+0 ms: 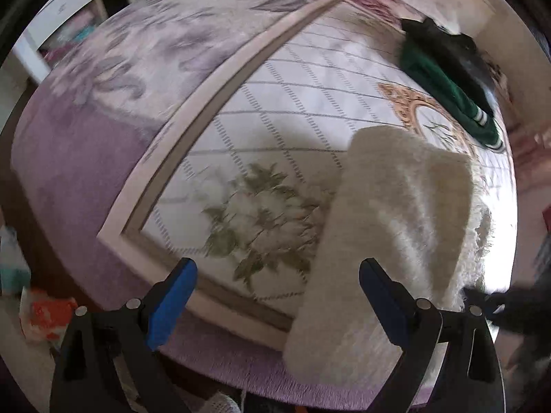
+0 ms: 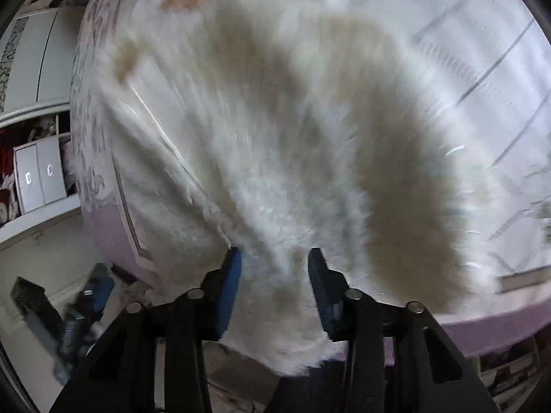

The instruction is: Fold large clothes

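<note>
While your left gripper [image 1: 277,297] hangs spread wide with nothing between its blue pads, the fluffy cream-white fleece garment [image 1: 389,227] lies folded at the near right of the quilted floral bedspread [image 1: 275,103]. Your right gripper [image 2: 273,289] stands partly spread around the garment's near edge; whether the pads press it cannot be told. A folded green and black garment [image 1: 444,79] lies far right. Containers: the white drawer unit [image 2: 41,175] stands closed.
</note>
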The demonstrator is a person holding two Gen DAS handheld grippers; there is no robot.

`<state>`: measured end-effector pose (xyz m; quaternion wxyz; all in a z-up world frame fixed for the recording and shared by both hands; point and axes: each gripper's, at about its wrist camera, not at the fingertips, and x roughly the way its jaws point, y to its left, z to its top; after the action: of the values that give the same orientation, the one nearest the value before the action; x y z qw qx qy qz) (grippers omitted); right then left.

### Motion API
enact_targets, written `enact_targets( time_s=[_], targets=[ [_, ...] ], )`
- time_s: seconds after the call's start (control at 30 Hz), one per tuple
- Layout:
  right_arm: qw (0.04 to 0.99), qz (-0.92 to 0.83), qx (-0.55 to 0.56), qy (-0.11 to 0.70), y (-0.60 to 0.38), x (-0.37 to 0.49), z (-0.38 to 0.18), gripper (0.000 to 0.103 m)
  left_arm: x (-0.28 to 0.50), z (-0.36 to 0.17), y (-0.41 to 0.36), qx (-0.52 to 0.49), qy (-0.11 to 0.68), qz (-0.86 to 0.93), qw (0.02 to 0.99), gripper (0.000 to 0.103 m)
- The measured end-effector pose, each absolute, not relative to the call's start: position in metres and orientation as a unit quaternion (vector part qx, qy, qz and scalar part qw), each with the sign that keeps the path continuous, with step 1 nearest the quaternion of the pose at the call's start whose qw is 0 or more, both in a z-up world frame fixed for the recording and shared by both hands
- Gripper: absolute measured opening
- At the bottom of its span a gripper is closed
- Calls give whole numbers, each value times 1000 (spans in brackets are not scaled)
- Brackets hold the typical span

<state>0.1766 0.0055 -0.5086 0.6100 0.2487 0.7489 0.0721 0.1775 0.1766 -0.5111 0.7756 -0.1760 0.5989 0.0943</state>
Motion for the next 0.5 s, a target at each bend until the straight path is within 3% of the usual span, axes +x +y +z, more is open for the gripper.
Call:
enact_targets(
  time_s=[0.07, 0.1, 0.23, 0.27, 0.3, 0.33, 0.5],
  targets=[
    [652, 69, 226, 720, 10, 198, -481, 77, 190, -517, 172, -167, 598, 84, 780, 96],
    [667, 74, 221, 707, 13, 206, -473, 81, 196, -519, 169, -163, 598, 78, 781, 96],
    [708, 111, 171, 677, 50, 264, -467, 82, 217, -529, 164, -149, 599, 63, 784, 96],
    [703, 124, 156, 682, 63, 276, -477, 80, 221, -531, 164, -148, 599, 61, 785, 96],
    [697, 129, 149, 689, 72, 289, -493, 68, 225, -533, 163, -148, 599, 56, 785, 96],
    [689, 134, 157, 695, 74, 292, -502, 16, 228, -536, 163, -148, 601, 49, 784, 96],
    [732, 85, 142, 661, 46, 284, -485, 16, 232, -554, 153, -138, 614, 30, 777, 96]
  ],
)
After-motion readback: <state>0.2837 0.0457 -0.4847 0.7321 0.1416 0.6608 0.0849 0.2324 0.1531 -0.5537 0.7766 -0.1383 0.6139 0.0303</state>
